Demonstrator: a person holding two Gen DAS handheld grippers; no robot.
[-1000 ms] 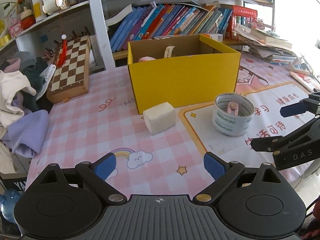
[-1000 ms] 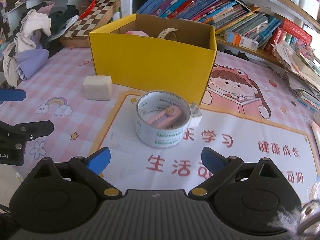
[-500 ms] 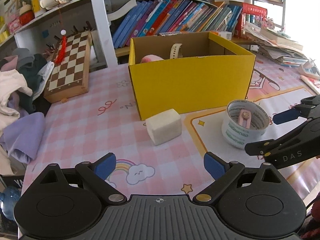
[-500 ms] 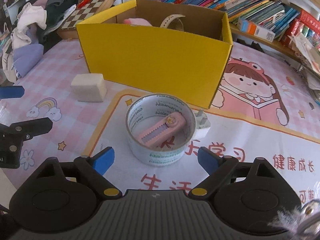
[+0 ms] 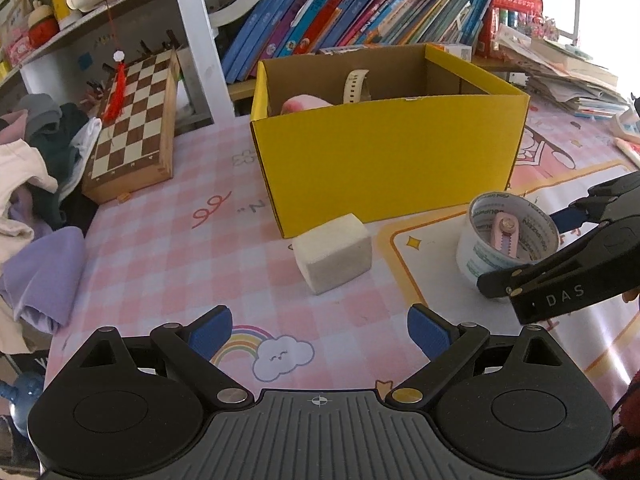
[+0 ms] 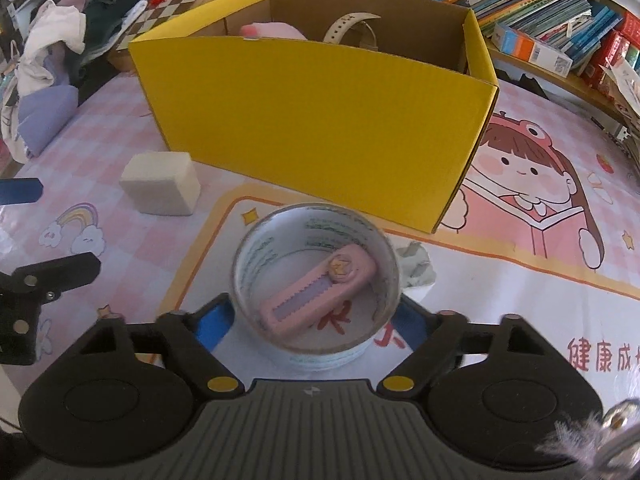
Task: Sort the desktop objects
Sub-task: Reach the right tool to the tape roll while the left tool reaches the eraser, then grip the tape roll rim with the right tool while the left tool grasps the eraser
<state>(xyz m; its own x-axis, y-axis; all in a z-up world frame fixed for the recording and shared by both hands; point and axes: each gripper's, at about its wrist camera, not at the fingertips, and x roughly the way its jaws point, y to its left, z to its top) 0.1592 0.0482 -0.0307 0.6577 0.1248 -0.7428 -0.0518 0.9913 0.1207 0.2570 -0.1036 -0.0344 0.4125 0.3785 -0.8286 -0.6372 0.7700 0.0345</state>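
Currently the right gripper (image 6: 316,316) is closing around the tape roll (image 6: 316,284), whose near wall hides pad contact; the left gripper (image 5: 320,330) stands wide.

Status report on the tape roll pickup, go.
Right gripper jaws closing around tape roll, pink cutter lying inside it. Left gripper open, empty. Yellow box just behind.

Open yellow cardboard box (image 6: 320,120): one
Wide roll of clear printed tape (image 6: 316,280): one
Pink toothed plastic cutter (image 6: 320,292) inside the roll: one
Cream foam block (image 5: 332,258): one
Beige watch strap (image 5: 354,86) in the box: one
Wooden chessboard case (image 5: 134,124): one
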